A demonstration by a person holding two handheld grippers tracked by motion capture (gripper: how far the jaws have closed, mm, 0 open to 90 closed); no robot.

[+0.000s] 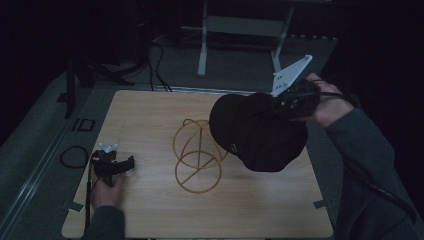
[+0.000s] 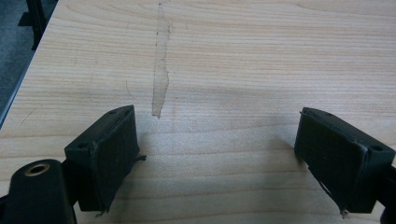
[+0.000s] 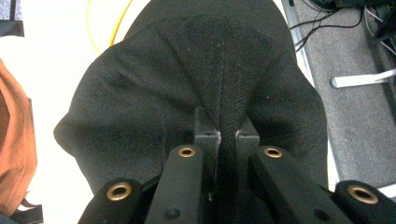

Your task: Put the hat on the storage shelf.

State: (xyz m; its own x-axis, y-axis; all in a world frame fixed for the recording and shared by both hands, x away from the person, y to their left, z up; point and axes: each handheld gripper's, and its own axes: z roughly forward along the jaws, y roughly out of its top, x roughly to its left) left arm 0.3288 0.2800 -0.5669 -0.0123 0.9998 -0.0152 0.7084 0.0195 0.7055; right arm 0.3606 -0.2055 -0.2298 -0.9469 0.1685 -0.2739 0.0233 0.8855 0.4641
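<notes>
Near the table's (image 1: 150, 210) front-left edge, the left gripper (image 1: 116, 165) rests with jaws wide apart, holding nothing. Farther right, the right gripper (image 1: 280, 106) pinches the black cap's (image 1: 255, 132) crown, lifted beside the yellow wire stand (image 1: 197, 155).

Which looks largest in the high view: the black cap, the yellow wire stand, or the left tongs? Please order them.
1. black cap, though held above the table, nearer the camera.
2. yellow wire stand.
3. left tongs.

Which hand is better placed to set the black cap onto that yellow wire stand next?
Right. The right gripper is shut on the black cap, held just beside the yellow wire stand. The left gripper rests open on the table, apart from both.
</notes>
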